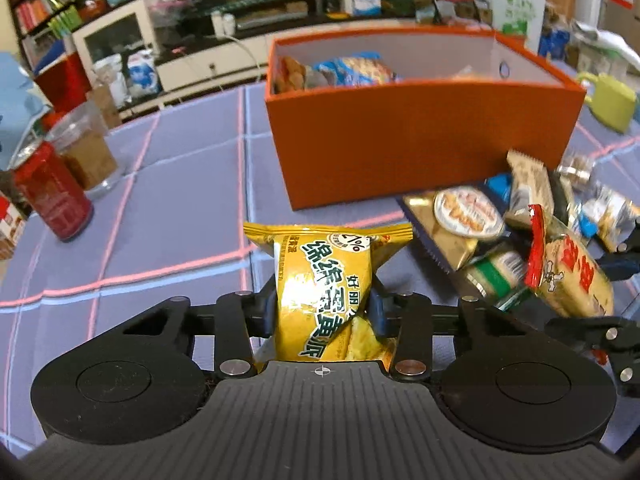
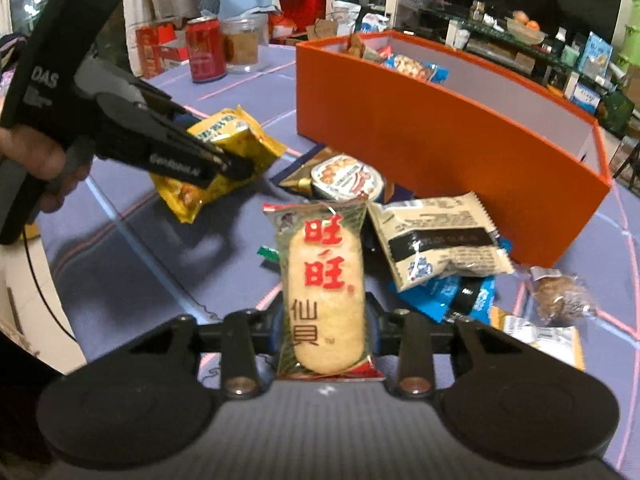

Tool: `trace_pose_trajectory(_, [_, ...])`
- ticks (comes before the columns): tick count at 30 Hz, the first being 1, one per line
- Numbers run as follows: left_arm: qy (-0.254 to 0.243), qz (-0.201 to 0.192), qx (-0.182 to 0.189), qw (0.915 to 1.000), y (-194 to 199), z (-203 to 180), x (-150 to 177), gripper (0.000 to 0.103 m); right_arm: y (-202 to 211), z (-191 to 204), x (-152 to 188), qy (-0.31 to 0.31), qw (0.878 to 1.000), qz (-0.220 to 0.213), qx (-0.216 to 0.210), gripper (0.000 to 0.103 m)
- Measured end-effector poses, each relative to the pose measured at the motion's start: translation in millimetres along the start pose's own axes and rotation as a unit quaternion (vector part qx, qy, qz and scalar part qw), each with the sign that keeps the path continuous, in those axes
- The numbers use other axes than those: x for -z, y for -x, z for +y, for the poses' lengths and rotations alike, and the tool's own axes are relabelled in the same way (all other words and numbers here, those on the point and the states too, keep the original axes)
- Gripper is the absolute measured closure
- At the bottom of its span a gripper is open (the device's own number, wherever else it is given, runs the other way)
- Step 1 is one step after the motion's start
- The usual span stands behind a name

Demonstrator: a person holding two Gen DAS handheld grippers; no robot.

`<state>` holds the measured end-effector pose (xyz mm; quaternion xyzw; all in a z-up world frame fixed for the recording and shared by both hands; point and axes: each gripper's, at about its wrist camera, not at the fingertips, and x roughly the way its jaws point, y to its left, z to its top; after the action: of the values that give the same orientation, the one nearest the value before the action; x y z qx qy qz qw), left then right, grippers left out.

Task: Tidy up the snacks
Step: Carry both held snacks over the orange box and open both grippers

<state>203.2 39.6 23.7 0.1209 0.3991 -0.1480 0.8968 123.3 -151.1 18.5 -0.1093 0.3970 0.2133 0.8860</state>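
Left wrist view: the left gripper has its jaws pinching a yellow foil snack packet with green lettering, creased at the waist where the pads bite. At twelve o'clock beyond it stands the orange rectangular cardboard box, already holding several wrapped snacks. At two o'clock a loose heap of packets lies on the purple chequered bench cloth, just in front of the box. At ten o'clock a red drink can stands beside a clear plastic tub.

Right wrist view: the right gripper has its jaws closed on a clear-wrapped rice cracker with red characters, held lengthwise. At ten o'clock the left gripper, in a person's hand, carries the yellow packet above the bench. A cream wrapper with a black band lies at two o'clock, touching the box's near wall.
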Motion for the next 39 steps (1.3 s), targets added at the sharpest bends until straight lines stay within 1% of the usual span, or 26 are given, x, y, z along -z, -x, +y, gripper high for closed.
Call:
trace_pose_trajectory(5, [0.018, 0.0, -0.019, 0.9997, 7, -5, -3, 0.095, 12, 4, -2, 0.007, 0.999, -0.013, 0.03, 0.066])
trace_pose_trajectory(10, [0.028, -0.012, -0.033, 0.999, 16, -6, -9, 0.095, 26, -5, -8, -0.019, 0.998, -0.032, 0.044, 0.066])
trace_pose_trajectory(13, [0.045, -0.02, -0.05, 0.9976, 20, -3, -13, 0.095, 34, -12, -11, -0.037, 0.996, -0.047, 0.064, 0.066])
trace_pose_trajectory(15, [0.056, -0.023, -0.059, 0.9964, 22, -1, -13, 0.095, 33, -16, -11, -0.044, 0.995, -0.045, 0.076, 0.066])
trace_pose_trajectory(19, [0.068, -0.028, -0.073, 0.9946, 25, -2, -16, 0.095, 33, -20, -10, -0.049, 0.995, -0.043, 0.078, 0.066])
trace_pose_trajectory(22, [0.07, -0.031, -0.077, 0.994, 28, -4, -19, 0.095, 37, -21, -11, -0.05, 0.994, -0.051, 0.079, 0.066])
trace_pose_trajectory(29, [0.081, -0.038, -0.085, 0.9924, 34, -6, -24, 0.095, 38, -21, -11, -0.052, 0.994, -0.053, 0.081, 0.066])
trace_pose_trajectory(34, [0.094, -0.024, -0.106, 0.9897, 29, -7, -23, 0.095, 37, -20, -13, -0.052, 0.994, -0.052, 0.081, 0.066])
trace_pose_trajectory(39, [0.097, -0.021, -0.103, 0.9897, 30, -8, -21, 0.095, 35, -19, -16, -0.054, 0.994, -0.051, 0.083, 0.066])
